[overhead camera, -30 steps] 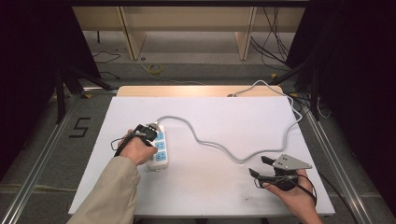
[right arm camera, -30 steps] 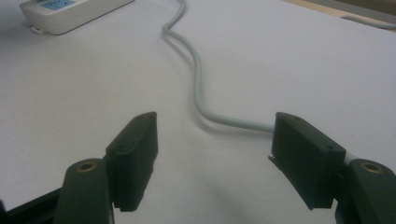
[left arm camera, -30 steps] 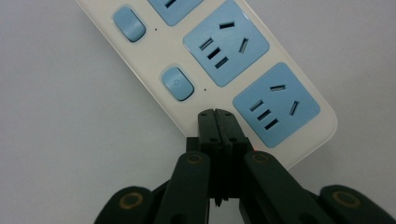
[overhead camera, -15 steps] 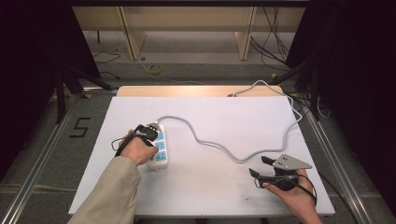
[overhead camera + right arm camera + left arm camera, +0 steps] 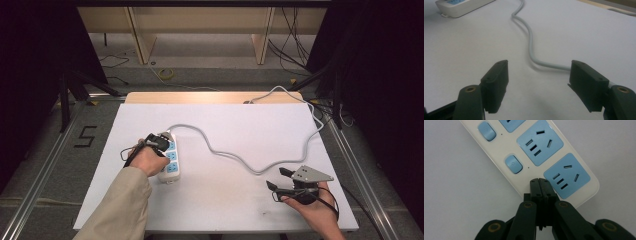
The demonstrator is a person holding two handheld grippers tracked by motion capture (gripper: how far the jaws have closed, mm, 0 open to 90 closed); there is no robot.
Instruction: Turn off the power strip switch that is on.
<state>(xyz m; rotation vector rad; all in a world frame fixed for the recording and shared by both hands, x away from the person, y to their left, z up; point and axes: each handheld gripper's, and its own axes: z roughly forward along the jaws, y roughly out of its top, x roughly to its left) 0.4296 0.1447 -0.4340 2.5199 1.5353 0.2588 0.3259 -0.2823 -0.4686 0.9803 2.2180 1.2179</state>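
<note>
High view is sitting above the person's side, looking forward and down over the whole white table [image 5: 240, 210], far back. Left gripper view is riding the left gripper [image 5: 540, 182], pointing nearly straight down, very close on the power strip [image 5: 506, 147]. Right gripper view is riding the right gripper [image 5: 537, 82], looking low and level across the table, near the grey cord [image 5: 531, 42]. High and right gripper views are both catching strip, cord and tabletop; the left gripper view is sharing the strip.

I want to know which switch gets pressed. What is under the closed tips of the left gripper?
The left gripper is shut, tips over the power strip's white casing, just below a blue switch. The casing beneath the jaws is covered; contact is unclear.
</note>
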